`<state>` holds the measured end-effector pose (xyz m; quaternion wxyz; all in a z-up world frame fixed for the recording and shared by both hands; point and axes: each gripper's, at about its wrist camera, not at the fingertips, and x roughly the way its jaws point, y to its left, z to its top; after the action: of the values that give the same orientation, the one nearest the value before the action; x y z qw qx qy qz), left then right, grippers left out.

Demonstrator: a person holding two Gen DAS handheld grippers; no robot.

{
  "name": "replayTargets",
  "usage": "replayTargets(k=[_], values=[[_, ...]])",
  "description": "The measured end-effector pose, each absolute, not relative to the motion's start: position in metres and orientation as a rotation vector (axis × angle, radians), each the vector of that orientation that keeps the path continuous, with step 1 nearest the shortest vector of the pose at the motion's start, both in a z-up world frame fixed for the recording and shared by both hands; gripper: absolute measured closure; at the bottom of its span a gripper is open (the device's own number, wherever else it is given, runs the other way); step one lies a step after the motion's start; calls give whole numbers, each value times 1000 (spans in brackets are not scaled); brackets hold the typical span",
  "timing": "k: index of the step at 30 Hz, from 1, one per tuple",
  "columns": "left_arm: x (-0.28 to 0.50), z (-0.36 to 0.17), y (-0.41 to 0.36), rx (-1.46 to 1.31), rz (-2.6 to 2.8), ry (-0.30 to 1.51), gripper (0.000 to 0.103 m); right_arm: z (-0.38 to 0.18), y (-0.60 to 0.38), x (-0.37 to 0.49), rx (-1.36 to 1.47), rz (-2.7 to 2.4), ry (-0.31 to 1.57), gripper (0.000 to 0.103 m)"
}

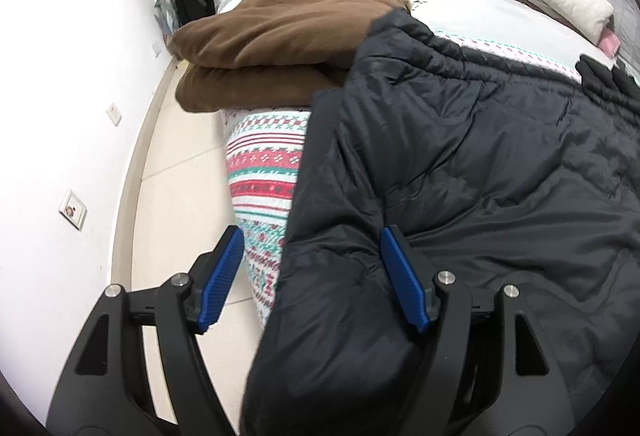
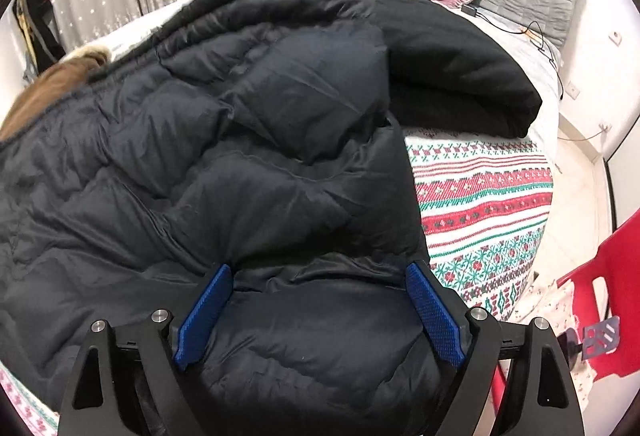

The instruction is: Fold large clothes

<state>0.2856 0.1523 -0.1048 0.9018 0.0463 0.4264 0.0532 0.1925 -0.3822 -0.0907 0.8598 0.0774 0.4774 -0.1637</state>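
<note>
Both tools, left tool and right tool, are hanging spread over the navy puffer coat on the bed, pinching nothing; next likely calls for regripping an edge.

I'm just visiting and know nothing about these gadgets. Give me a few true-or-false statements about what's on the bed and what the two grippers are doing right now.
1. A dark puffer jacket lies spread on the patterned bedspread. True.
2. The right gripper is clamped shut on the jacket. False: its jaws stand wide apart, with jacket fabric lying between them.
3. A folded brown garment lies on the bed beyond the jacket. True.
4. The left gripper holds a pillow. False: it is open, over the jacket's edge.
5. The chair beside the bed is blue. False: it is red.
</note>
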Motion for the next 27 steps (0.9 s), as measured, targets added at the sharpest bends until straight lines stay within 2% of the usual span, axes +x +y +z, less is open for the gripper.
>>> replayTargets(k=[5, 11, 15, 17, 19, 27], values=[[276, -79, 155, 10, 57, 866, 31, -58, -383, 180, 201, -304, 900, 14], [263, -42, 81, 135, -132, 743, 31, -30, -371, 187, 205, -251, 822, 22], [270, -51, 5, 199, -305, 799, 31, -31, -369, 198, 214, -220, 815, 26], [276, -59, -28, 250, -339, 819, 31, -42, -366, 210, 187, -209, 854, 37], [281, -68, -54, 305, -361, 834, 30, -53, -364, 222, 165, -203, 878, 42], [327, -81, -97, 303, -329, 888, 31, -69, -347, 277, 33, -231, 872, 42]])
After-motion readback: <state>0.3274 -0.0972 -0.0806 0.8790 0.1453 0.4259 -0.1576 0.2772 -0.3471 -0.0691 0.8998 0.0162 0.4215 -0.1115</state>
